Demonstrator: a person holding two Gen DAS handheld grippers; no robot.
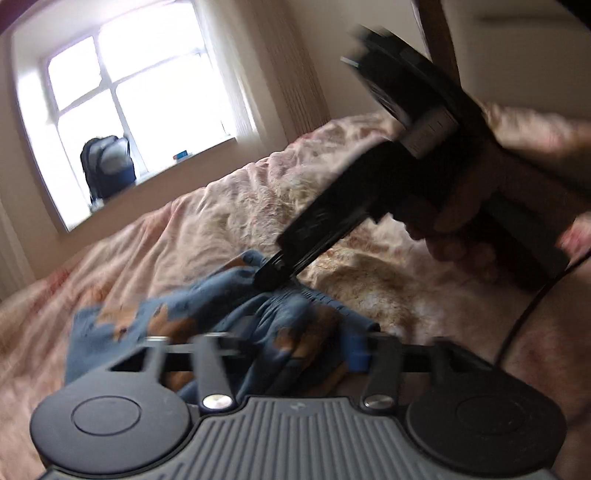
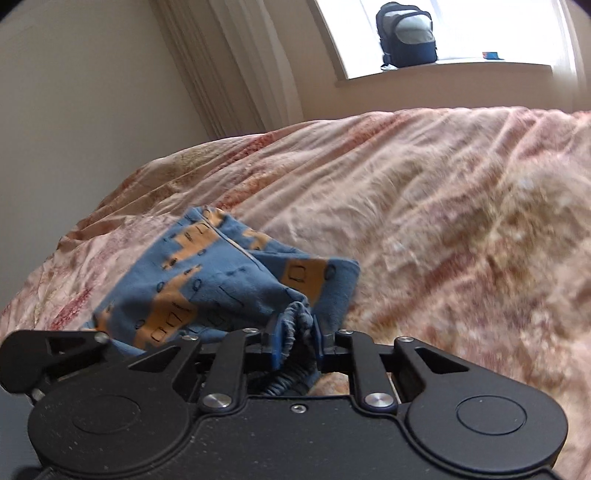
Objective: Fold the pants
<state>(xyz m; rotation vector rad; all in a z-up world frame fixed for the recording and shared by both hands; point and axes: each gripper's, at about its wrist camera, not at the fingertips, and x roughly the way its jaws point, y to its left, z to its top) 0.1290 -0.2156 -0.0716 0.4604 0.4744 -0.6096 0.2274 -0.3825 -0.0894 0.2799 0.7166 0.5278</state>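
Observation:
Small blue pants with an orange pattern (image 2: 207,280) lie bunched on the pink bedspread (image 2: 424,206). My right gripper (image 2: 297,341) is shut on the gathered waistband of the pants. In the left wrist view the pants (image 1: 229,314) lie just ahead of my left gripper (image 1: 280,350), whose jaws stand wide apart with cloth between them; this view is blurred. The right gripper (image 1: 271,277) comes down from the upper right and pinches the pants' waistband there.
The bed fills most of both views. A wall and curtain (image 2: 229,66) stand behind it on the left. A dark backpack (image 2: 406,35) and a small blue box (image 2: 491,55) sit on the windowsill. The person's hand (image 1: 461,229) holds the right gripper.

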